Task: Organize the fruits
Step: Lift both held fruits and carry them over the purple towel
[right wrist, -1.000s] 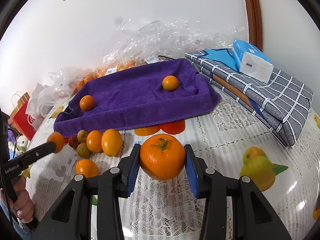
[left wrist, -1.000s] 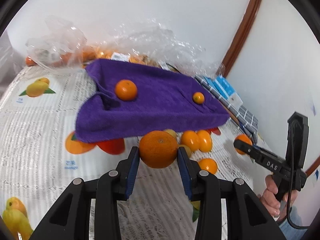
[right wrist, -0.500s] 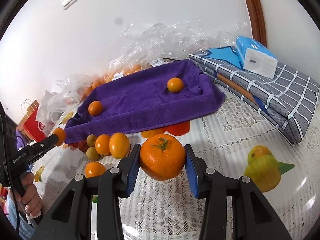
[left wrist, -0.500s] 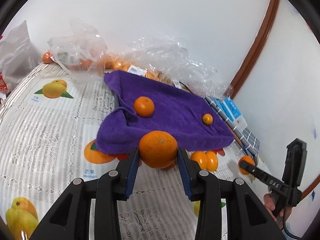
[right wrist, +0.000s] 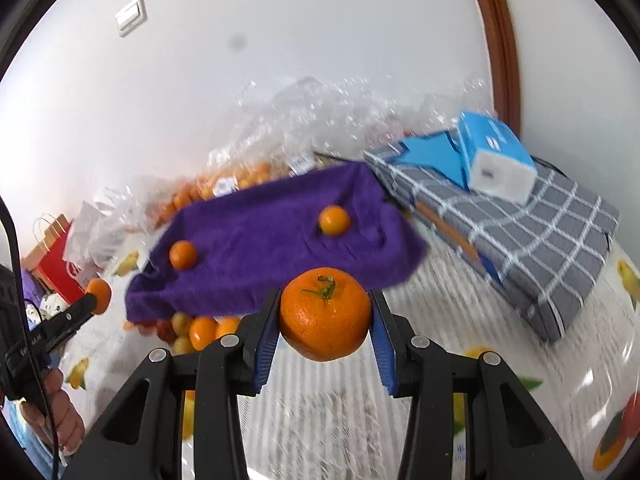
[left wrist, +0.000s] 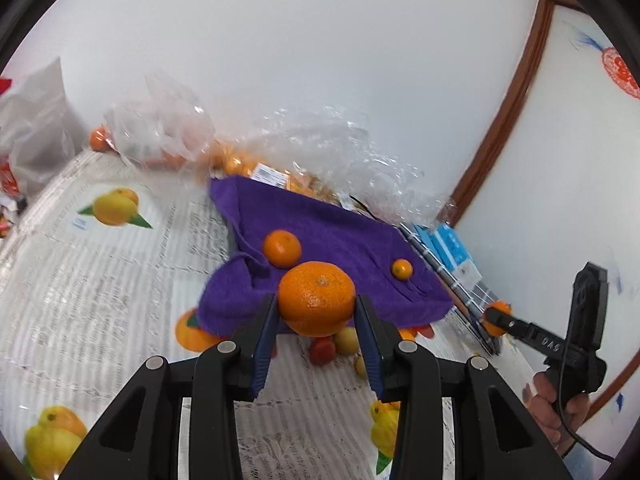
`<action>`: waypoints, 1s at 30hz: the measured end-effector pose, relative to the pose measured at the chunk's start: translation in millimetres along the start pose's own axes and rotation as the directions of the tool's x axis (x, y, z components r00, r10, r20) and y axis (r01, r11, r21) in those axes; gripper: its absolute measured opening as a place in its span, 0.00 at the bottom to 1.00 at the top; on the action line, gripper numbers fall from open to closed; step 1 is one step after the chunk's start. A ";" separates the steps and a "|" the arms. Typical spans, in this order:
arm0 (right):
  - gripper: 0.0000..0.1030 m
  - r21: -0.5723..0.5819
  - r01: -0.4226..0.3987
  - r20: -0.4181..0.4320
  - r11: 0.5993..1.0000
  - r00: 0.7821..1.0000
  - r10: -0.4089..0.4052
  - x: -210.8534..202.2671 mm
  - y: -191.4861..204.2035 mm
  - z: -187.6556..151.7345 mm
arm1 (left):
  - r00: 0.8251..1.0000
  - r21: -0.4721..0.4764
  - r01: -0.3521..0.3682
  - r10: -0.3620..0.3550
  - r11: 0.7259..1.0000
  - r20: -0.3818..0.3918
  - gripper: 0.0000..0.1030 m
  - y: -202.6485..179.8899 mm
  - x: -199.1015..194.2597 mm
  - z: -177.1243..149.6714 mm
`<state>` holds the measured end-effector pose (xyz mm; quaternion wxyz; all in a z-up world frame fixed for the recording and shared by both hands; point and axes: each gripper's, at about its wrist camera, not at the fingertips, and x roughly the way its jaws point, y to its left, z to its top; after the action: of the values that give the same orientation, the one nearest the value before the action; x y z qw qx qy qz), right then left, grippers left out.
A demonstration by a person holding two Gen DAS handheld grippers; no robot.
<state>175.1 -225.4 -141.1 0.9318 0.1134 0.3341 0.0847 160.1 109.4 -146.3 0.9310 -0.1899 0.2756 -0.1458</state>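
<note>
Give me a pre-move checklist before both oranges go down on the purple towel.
1. Left gripper shut on its orange: ok.
2. Right gripper shut on its stemmed orange: ok.
3. Bare space on the purple towel between the small orange and the kumquat: ok.
4. Loose fruit pile at the towel's near edge out of the path: cannot tell.
5. Height above the towel: cannot tell; frames are blurred.

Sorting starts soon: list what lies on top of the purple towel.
Two small oranges sit apart on the purple towel: one near its left end, one toward the right. Whatever lies beneath the towel is covered.
</note>
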 end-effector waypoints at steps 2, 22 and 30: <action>0.41 -0.016 -0.010 0.013 1.000 1.000 0.010 0.6 4.0 12.0 | 1.000 -0.008 -0.014 0.014 1.000 -0.002 0.36 -2.5 -3.1 7.5; 0.41 -0.054 -0.020 -0.012 0.998 1.000 0.020 100.4 14.8 56.3 | 0.995 0.024 -0.092 0.093 0.995 -0.045 0.36 -22.8 94.0 39.9; 0.41 -0.048 0.018 -0.080 0.999 0.997 -0.022 127.1 5.3 44.5 | 0.989 0.013 -0.108 0.109 0.994 -0.100 0.36 -21.4 106.0 29.2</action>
<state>300.1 -197.5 -183.0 0.9209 0.0845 0.3703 0.0878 258.5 58.6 -162.9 0.9231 -0.1634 0.3317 -0.1054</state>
